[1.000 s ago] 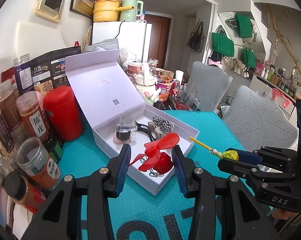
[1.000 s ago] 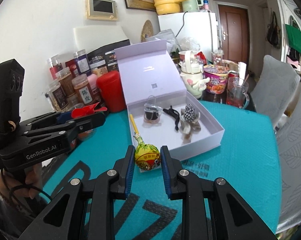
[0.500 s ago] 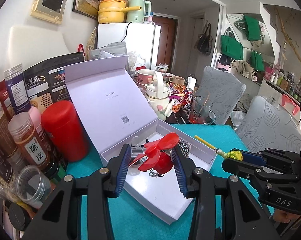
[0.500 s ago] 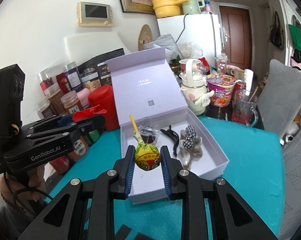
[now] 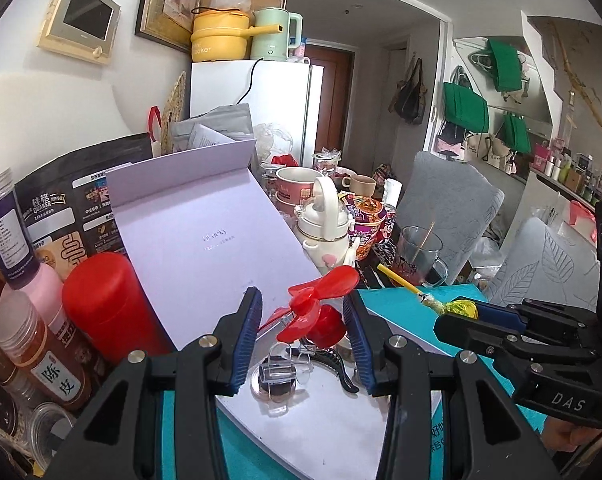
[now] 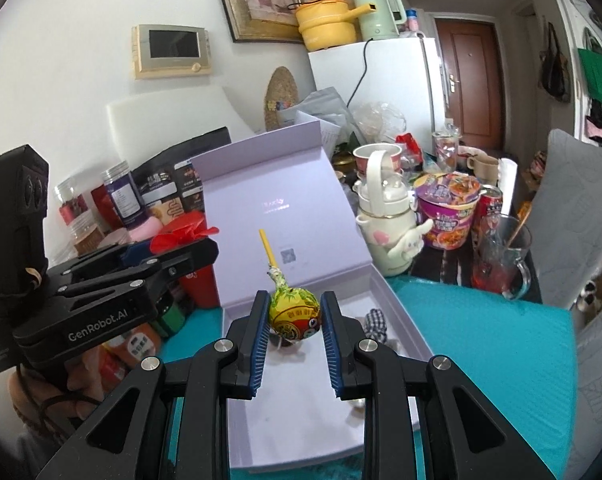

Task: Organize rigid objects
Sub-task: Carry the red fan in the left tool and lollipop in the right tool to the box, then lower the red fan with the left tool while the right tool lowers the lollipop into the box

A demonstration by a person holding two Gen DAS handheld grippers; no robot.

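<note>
My left gripper (image 5: 303,330) is shut on a small red fan (image 5: 319,312) and holds it over the open lilac box (image 5: 221,248). My right gripper (image 6: 295,320) is shut on a yellow lollipop (image 6: 294,314) with its stick pointing up, also over the box (image 6: 385,296). In the box lie a clear-cased item (image 5: 279,376), a black hair clip (image 5: 337,364) and a checked hair tie (image 6: 375,322). The lollipop (image 5: 459,307) shows in the left wrist view too, and the fan (image 6: 185,234) in the right wrist view.
Spice jars (image 5: 45,356), a red canister (image 5: 105,304) and a black pouch (image 5: 73,208) crowd the left. Behind the box stand a white kettle (image 6: 389,236), a noodle cup (image 6: 447,210), a soda can (image 6: 491,210) and a glass mug (image 6: 501,256). A teal mat (image 6: 481,340) covers the table.
Both grippers have moved forward and lower over the open box, still holding the fan and the lollipop. The box now fills more of both views.
</note>
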